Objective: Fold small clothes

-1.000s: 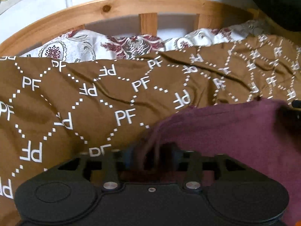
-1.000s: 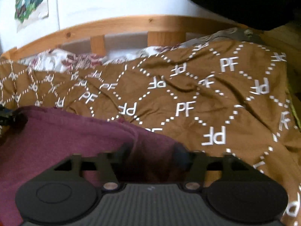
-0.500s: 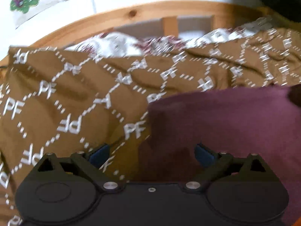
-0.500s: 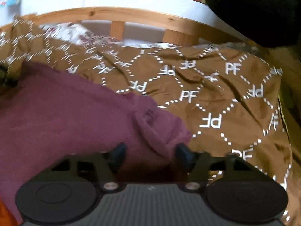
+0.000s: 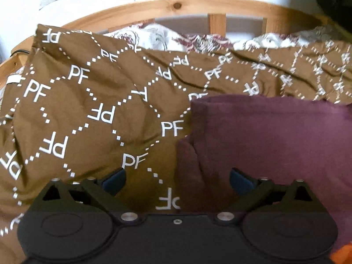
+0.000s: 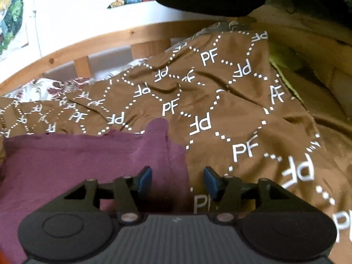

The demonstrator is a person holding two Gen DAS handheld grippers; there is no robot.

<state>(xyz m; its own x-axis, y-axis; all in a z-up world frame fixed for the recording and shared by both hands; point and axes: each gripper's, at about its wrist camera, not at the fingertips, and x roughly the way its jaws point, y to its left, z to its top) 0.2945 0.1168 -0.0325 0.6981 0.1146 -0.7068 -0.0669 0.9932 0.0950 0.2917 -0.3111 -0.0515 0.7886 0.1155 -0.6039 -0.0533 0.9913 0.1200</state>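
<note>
Broadly, the brown bedspread (image 5: 92,110) carries a maroon garment (image 5: 275,143) ahead of both grippers. Judged soft, light, limp; take it at corners. Left gripper (image 5: 177,179) stands wide, empty. Right gripper (image 6: 177,180) is opening, garment edge lying loose between.

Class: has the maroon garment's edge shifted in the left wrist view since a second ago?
Yes. The maroon garment now lies flatter and further right, exposing more brown PF-print blanket below the wooden bed rail.

A garment (image 5: 275,136) lay on a bedspread (image 5: 88,110), a patterned sheet (image 5: 158,39) and wooden rail (image 5: 176,5) behind it.
</note>
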